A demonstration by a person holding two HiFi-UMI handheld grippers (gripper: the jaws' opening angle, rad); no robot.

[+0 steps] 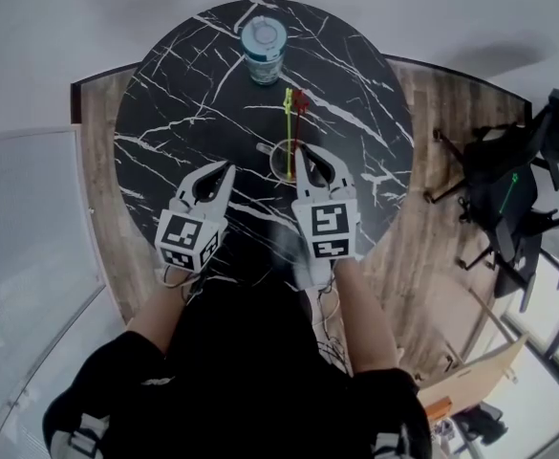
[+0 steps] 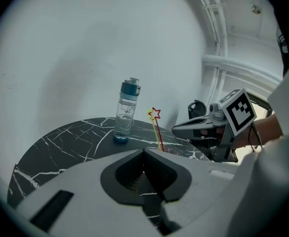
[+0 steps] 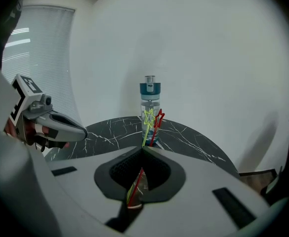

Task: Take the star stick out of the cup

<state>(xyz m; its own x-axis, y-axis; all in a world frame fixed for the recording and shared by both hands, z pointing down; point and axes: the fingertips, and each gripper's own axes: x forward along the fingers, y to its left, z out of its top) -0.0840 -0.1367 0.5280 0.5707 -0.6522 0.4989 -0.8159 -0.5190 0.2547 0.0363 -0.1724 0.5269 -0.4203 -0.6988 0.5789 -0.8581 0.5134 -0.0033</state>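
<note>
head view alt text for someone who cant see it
Seen from above, the left gripper and right gripper, fingers together, point toward a clear cup holding a yellow star stick and a red star stick on a round black marble table. A bottle stands at the far edge.

Two sticks: yellow star stick [image 1: 287,120], red star stick [image 1: 299,100]. One cup [image 1: 281,161]. One water bottle [image 1: 263,48]. One surface [image 1: 164,113]. Two grippers: left gripper [image 1: 228,168], right gripper [image 1: 298,152].

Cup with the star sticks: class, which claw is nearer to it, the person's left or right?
Right. The right claw has its tip right by the cup; the left claw sits apart, off to the cup's left.
</note>
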